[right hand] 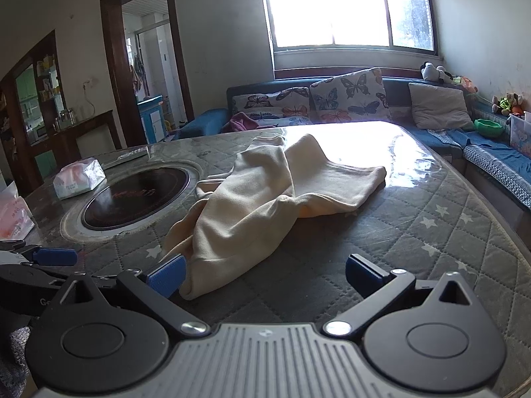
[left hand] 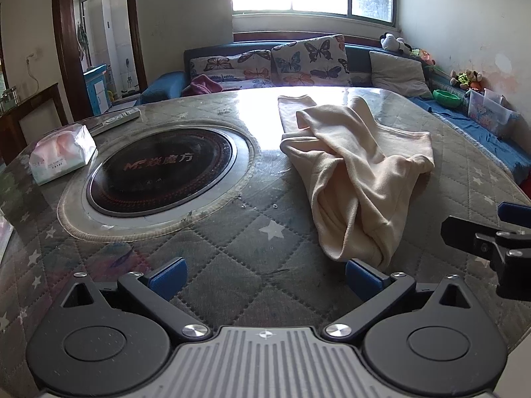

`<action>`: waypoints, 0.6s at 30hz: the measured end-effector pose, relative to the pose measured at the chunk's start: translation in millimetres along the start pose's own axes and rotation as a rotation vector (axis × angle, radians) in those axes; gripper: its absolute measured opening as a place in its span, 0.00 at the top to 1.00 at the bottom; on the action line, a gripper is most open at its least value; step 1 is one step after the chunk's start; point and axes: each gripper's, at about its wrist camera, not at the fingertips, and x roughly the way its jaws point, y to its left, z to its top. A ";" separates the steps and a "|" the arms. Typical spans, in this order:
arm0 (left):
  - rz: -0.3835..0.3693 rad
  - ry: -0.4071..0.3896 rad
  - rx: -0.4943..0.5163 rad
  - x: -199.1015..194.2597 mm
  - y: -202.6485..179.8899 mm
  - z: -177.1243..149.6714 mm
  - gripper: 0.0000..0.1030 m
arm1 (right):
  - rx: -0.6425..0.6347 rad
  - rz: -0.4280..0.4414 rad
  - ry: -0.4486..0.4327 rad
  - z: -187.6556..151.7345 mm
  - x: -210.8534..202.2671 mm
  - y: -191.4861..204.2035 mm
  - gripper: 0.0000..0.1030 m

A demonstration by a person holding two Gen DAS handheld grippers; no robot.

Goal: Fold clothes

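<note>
Both my grippers, left (left hand: 264, 277) and right (right hand: 265, 275), spread wide, empty; crumpled cream garment (right hand: 265, 195) just ahead.

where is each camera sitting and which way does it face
Left wrist: on the open left tool, facing the window across the quilted grey table; right tool at its right edge.
Right wrist: on the open right tool, same heading; left tool at its left edge.
Both share the crumpled cream garment.

A tissue pack (left hand: 63, 152) lies beside the round cooktop (left hand: 162, 170) set into the quilted table (left hand: 252, 252). Butterfly cushions (left hand: 308, 56) line the blue sofa (left hand: 166, 84) behind.
</note>
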 end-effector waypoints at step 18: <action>-0.038 -0.004 0.004 -5.1 -1.1 -16.3 0.00 | -0.019 -0.026 -0.011 -13.6 -15.4 10.8 0.00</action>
